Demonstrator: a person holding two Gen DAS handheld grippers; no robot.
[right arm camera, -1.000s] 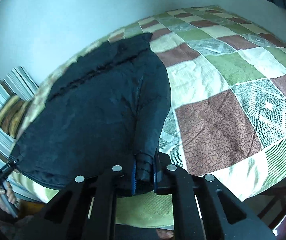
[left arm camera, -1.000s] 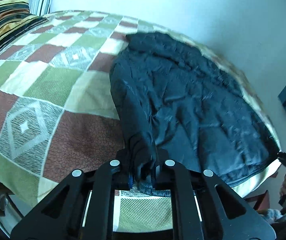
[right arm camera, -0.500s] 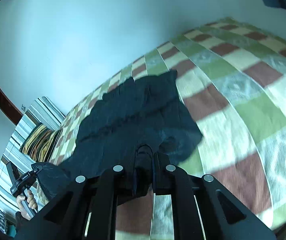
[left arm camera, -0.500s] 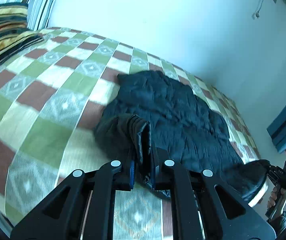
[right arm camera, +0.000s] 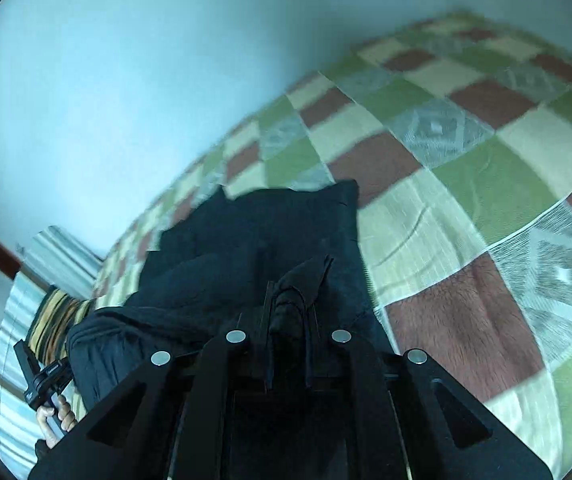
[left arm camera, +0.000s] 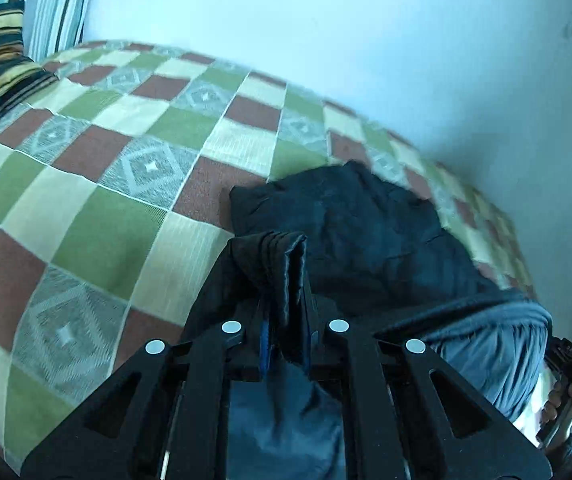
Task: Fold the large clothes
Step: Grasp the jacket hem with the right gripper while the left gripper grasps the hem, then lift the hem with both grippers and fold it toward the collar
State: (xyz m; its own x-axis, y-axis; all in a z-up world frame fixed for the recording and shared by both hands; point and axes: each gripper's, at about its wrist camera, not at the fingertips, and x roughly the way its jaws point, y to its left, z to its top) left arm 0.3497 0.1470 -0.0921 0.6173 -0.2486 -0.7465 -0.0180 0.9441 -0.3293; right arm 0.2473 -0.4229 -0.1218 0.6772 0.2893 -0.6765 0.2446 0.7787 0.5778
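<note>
Jacket (left arm camera: 358,232) — dark navy, quilted, puffy — lies on the green, brown and cream checked bedspread (left arm camera: 97,216) near the wall. It reads soft, light and slick, so hem corners are my best hold. My left gripper (left arm camera: 286,344) and right gripper (right arm camera: 288,350) are each clamped on a bunched corner. Versus a second ago, the near edge is lifted and carried over the body; the grey lining (left arm camera: 498,352) now shows.
</note>
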